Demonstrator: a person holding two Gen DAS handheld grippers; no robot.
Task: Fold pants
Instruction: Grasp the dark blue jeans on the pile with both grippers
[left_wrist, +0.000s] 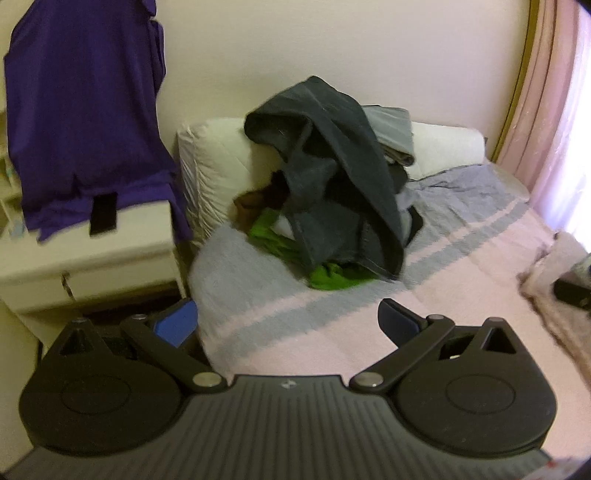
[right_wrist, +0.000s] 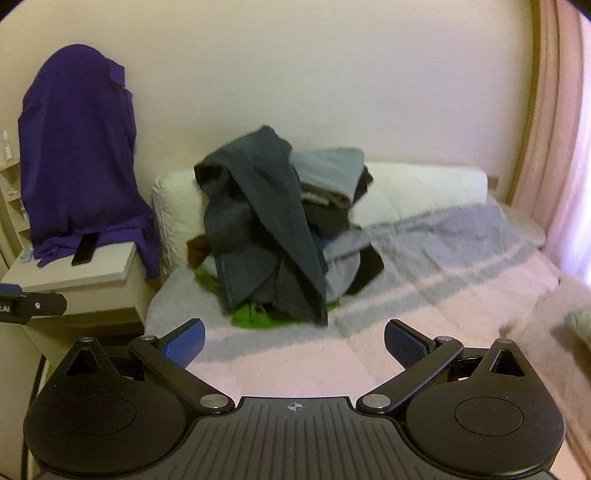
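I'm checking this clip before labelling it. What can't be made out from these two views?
- Clothes pile: both views blurred; the dark garment draped on top covers what lies beneath, so which pieces are pants is unclear.
- Green garment: mostly buried under the pile.
- Dark flat object on the nightstand: too blurred to identify.

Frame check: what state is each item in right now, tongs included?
Left tongs: open, empty, over the bed.
Right tongs: open, empty.
Dark pants: unfolded, draped on top of the clothes pile.
Clothes pile: heaped against the pillow.
Green garment: crumpled under the pile.
Purple shirt: hanging, its hem on the nightstand.
Blanket: spread flat.
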